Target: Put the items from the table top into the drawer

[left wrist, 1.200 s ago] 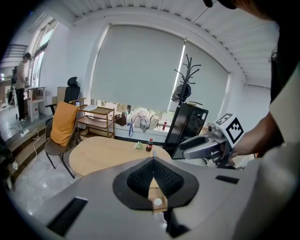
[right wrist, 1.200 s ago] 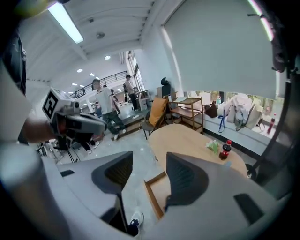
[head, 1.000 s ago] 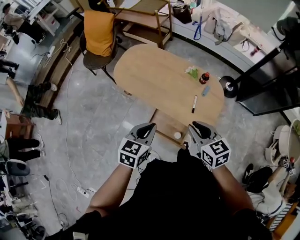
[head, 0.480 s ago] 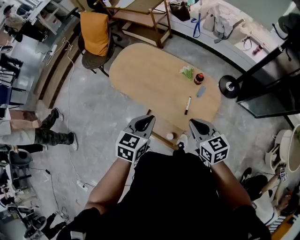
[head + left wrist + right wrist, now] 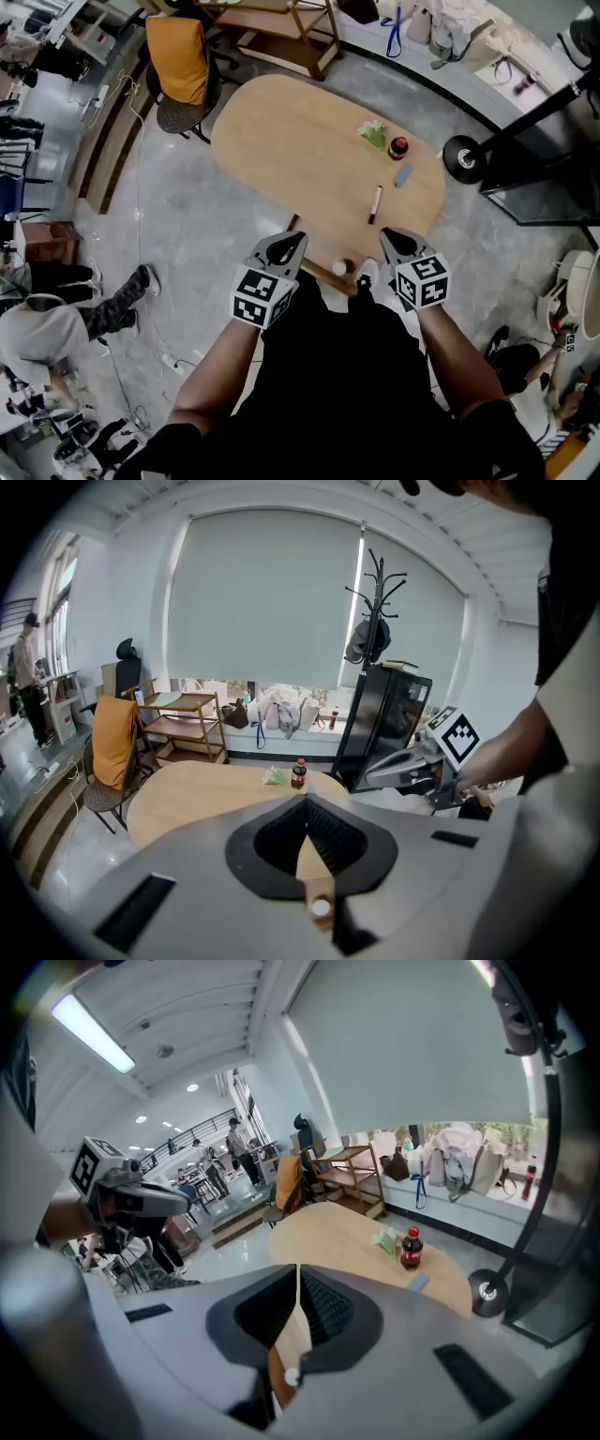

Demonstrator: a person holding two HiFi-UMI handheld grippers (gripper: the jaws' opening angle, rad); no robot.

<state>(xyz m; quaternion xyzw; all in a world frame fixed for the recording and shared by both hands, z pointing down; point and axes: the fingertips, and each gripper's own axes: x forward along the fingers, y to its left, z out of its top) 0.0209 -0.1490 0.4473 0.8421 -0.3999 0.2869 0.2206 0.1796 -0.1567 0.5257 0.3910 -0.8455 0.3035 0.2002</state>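
Head view: right gripper (image 5: 388, 234) jaws closed since earlier, nearer table (image 5: 281, 131).

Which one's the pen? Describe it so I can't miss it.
Start at the oval wooden table. Its items sit at its right end in the head view; the pen is the one nearest the person. It is the only long, thin, dark stick, unlike the squat bottle and small blue block.

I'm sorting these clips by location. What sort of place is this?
Probably an office or workroom: an oval wooden table, a chair draped in orange cloth, and a coat stand beside a wide blinded window.
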